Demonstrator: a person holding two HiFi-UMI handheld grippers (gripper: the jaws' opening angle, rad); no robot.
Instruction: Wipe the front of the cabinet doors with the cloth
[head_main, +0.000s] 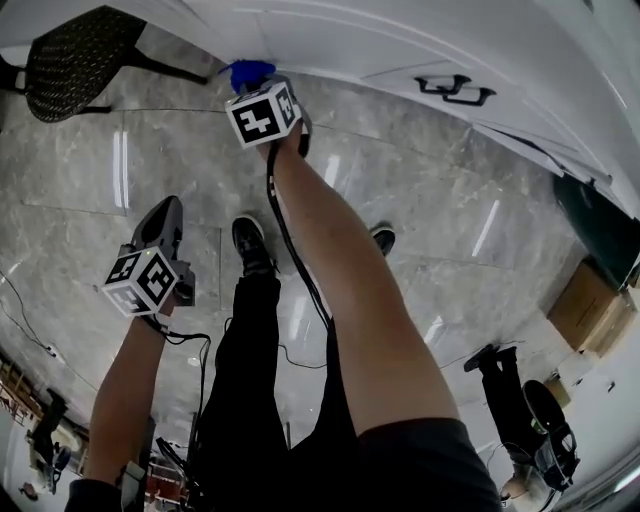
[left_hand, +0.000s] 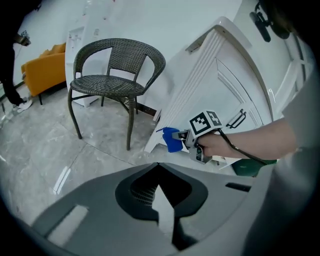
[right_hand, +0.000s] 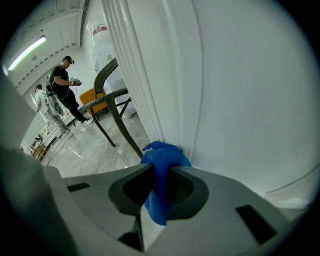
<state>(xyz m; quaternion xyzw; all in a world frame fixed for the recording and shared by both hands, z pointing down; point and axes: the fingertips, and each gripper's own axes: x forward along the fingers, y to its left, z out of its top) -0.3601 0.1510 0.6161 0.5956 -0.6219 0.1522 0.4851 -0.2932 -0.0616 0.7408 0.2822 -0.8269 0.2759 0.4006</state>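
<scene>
Low on the white cabinet door (right_hand: 240, 90), near where it meets the floor (head_main: 430, 200), I see the blue cloth (right_hand: 161, 165) bunched against the panel, just beside a fluted vertical strip (right_hand: 137, 75)

Right gripper (right_hand: 159, 185): jaws clenched on the cloth, one fold sticking out past the tips and touching the door, a tail hanging back between the fingers. From the head view this gripper (head_main: 255, 85) is reached far forward on an outstretched arm, cloth (head_main: 247, 70) at the cabinet's base

Left gripper (head_main: 160, 222): held back and low over the grey stone floor, well apart from the cabinet. Its own view shows the jaws closed together with nothing between them; past them I can make out the right gripper (left_hand: 182, 137) and cloth (left_hand: 171, 139) at the door's lower corner

Dark wicker chair (left_hand: 115, 70) stands just left of the cabinet. Two black handles (head_main: 455, 90) sit further right along the front. A person (right_hand: 65, 85) stands far back in the room
</scene>
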